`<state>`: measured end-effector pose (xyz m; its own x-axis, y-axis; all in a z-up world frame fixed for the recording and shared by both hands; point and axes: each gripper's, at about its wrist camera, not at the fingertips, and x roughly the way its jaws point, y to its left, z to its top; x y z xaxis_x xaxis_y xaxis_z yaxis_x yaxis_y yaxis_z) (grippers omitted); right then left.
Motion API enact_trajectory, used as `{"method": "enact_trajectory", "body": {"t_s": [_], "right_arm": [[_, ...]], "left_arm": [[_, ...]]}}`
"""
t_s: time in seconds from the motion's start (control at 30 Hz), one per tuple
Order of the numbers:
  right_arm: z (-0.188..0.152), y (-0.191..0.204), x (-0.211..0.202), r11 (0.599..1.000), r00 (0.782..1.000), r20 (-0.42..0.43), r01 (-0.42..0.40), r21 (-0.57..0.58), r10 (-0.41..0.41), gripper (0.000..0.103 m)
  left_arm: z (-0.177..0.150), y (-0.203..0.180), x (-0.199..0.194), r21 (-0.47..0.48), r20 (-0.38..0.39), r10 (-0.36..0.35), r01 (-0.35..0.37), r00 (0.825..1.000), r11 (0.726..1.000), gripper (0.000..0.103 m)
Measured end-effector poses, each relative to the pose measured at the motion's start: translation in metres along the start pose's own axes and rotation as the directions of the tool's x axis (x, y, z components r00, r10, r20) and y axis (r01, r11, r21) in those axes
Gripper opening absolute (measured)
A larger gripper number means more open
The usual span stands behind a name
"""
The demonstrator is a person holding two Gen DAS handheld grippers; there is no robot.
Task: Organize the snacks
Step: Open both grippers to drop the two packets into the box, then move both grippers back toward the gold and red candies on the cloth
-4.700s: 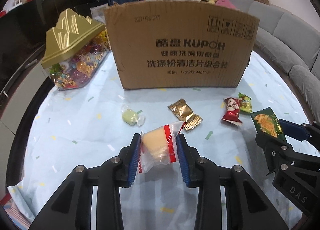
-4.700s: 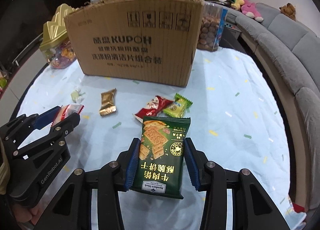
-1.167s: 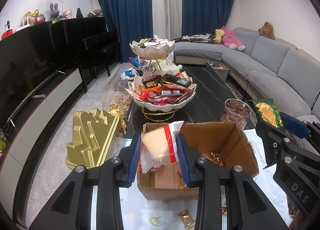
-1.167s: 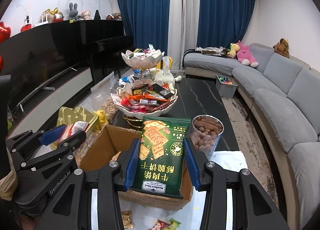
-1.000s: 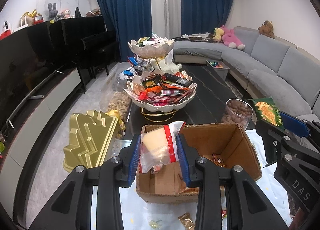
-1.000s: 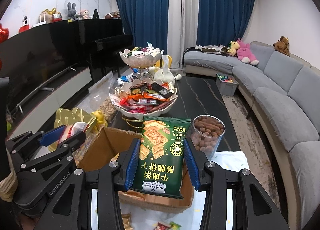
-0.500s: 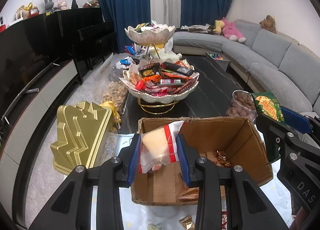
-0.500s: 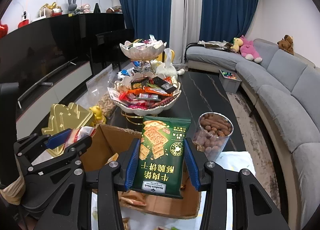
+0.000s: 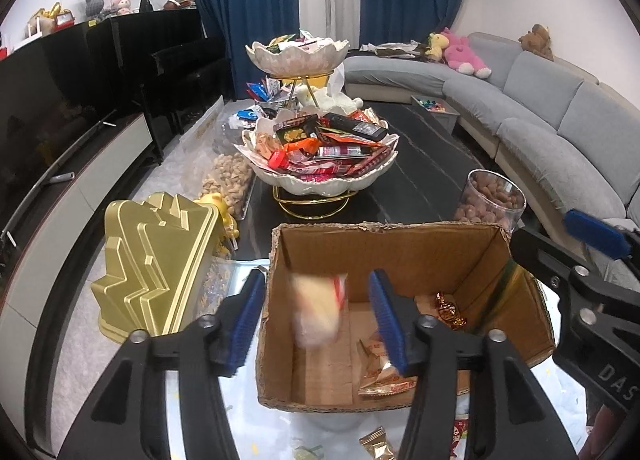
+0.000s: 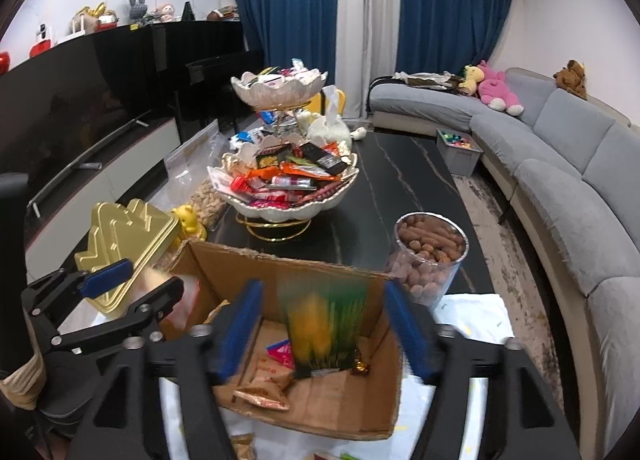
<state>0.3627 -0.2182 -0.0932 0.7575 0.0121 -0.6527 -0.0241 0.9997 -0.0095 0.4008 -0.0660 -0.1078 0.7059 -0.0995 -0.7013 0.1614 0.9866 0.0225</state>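
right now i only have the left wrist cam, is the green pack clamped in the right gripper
observer: no. The right gripper jaws are opening, and the green pack is a blur between the pads, touching neither.
operator: is it over the box
observer: yes. Its lower edge sits below the rim of the cardboard box, so it will likely land inside, beside a small pink packet on the floor of the box.
operator: how does my left side look from there
observer: the left gripper jaws are opening too. The cream pack is a blur just below them at the box's left wall. From this side I cannot tell if it clears the wall.
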Motion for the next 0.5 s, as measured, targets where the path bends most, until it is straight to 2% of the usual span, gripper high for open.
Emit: {"method": "enact_trajectory", "body": {"t_s": [0.03, 0.3, 0.5], "right_arm": [[0.000, -0.001, -0.002, 1.000, 1.000, 0.005, 0.001, 0.005, -0.001, 0.075], [0.001, -0.005, -0.009, 1.000, 1.000, 0.009, 0.016, 0.009, -0.016, 0.076], [0.002, -0.004, -0.024, 1.000, 0.999, 0.031, 0.021, 0.005, -0.021, 0.076]], "left_arm": [[0.000, 0.001, 0.000, -0.002, 0.001, 0.001, -0.001, 1.000, 1.000, 0.060], [-0.001, 0.001, -0.010, -0.005, 0.015, 0.020, -0.019, 1.000, 1.000, 0.078], [0.000, 0.002, -0.022, -0.009, 0.029, 0.025, -0.025, 0.999, 1.000, 0.079]]}}
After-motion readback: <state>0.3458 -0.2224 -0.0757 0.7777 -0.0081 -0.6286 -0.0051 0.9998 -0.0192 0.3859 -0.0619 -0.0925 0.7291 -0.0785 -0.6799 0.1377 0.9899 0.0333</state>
